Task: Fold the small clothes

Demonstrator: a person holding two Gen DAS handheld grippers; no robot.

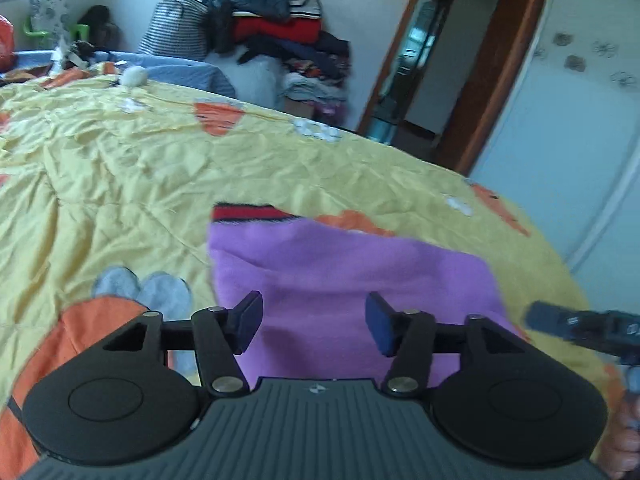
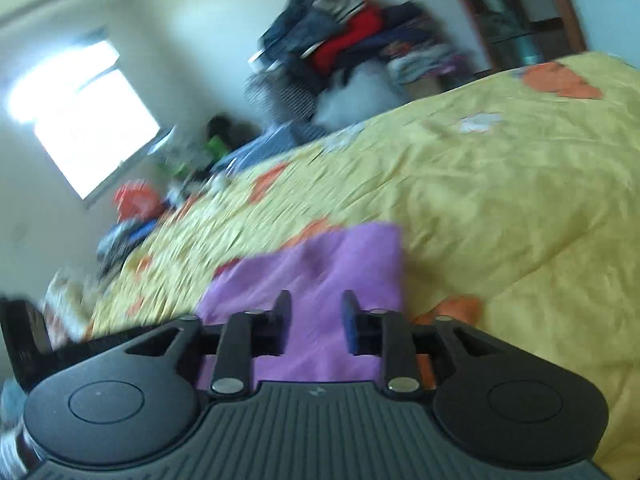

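A small purple garment [image 1: 344,280] with a red and black band [image 1: 248,213] at its far edge lies flat on the yellow quilt [image 1: 120,168]. My left gripper [image 1: 314,326] is open and empty, hovering over the garment's near edge. My right gripper [image 2: 316,322] is open and empty, tilted, above the same purple garment [image 2: 320,264]. The right gripper also shows in the left wrist view [image 1: 576,326] at the garment's right side. The right wrist view is blurred.
The bed's yellow quilt [image 2: 500,200] has orange and grey patches. A tall pile of clothes [image 1: 280,28] stands beyond the bed by the wall. A wooden doorway [image 1: 432,68] is at the back right. A window [image 2: 88,120] is at the left.
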